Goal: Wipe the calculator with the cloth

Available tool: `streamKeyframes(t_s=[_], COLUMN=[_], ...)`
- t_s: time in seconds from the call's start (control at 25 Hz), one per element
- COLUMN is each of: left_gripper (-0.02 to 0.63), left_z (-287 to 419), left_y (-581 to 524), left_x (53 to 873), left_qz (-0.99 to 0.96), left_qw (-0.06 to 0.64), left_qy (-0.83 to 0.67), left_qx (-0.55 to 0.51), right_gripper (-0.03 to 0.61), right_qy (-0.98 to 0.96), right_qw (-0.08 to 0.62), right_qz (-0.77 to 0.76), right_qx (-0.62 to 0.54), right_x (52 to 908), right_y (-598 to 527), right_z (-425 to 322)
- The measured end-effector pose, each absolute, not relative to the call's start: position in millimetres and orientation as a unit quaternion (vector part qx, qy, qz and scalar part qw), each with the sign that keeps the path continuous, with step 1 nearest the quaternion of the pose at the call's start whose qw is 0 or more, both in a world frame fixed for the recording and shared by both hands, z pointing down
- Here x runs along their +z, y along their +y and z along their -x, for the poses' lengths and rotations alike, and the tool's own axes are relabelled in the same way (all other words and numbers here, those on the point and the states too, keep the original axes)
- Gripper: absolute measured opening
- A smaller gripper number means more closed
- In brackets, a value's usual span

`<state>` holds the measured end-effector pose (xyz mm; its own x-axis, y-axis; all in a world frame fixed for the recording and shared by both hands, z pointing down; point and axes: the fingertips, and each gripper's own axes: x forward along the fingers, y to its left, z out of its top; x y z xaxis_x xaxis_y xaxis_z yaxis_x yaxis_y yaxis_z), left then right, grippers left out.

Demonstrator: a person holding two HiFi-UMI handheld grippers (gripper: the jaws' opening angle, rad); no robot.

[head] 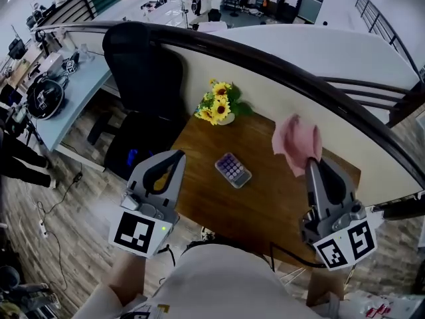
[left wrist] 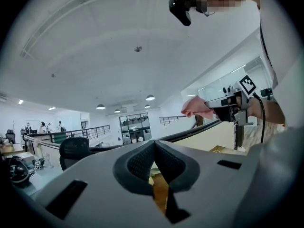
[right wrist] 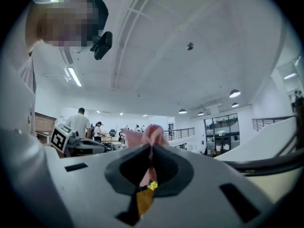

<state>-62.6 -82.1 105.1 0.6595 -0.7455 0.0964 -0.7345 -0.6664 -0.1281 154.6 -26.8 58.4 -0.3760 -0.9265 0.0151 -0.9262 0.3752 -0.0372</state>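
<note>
— So, how much room is there round the calculator (head: 233, 169)?

— Plenty. It lies flat near the middle of the tabletop (head: 265, 208), with bare wood on every side, well apart from all the edges. The far edge runs along a curved partition (head: 279, 78). The left edge faces a black chair (head: 143, 72).

— And the cloth (head: 297, 143)?

— Pink and bunched, pinched in the right tongs (head: 311, 161). The jaws are closed on it, and a fold pokes out past the tips. It hangs over the far right part of the tabletop, near the partition. It is to the right of the calculator and not touching it.

— Left tongs (head: 174, 153)?

— Jaws pressed together with nothing between them, held over the left edge, short of the calculator.

— Any containers?

— One small pale vase (head: 226, 119) at the far left corner, holding yellow sunflowers (head: 216, 104) with green leaves. It stands beyond the calculator, apart from it.
</note>
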Motion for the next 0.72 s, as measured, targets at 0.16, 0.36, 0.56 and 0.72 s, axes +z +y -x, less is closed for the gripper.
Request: streamKeyframes(t_s=[0.16, 0.36, 0.56, 0.72], left_gripper=[0.003, 0.002, 0.003, 0.003], left_z=[64, 64, 67, 70], left_y=[-66, -54, -50, -48], left_x=[116, 130, 125, 120], left_qz=[0.916, 0.913, 0.910, 0.907], left_qw=[0.026, 0.018, 0.019, 0.024], left_qy=[0.394, 0.399, 0.405, 0.411], left_qx=[-0.074, -0.088, -0.087, -0.083], right_gripper=[0.015, 0.015, 0.015, 0.015], right_qy=[0.840, 0.849, 0.850, 0.849], right_qw=[-0.003, -0.038, -0.038, -0.040], right_qz=[0.539, 0.519, 0.518, 0.521], right_qx=[-0.057, -0.091, -0.088, -0.084], right_x=[79, 115, 115, 112], right_y=[-16, -3, 1, 5], right_z=[-142, -124, -125, -128])
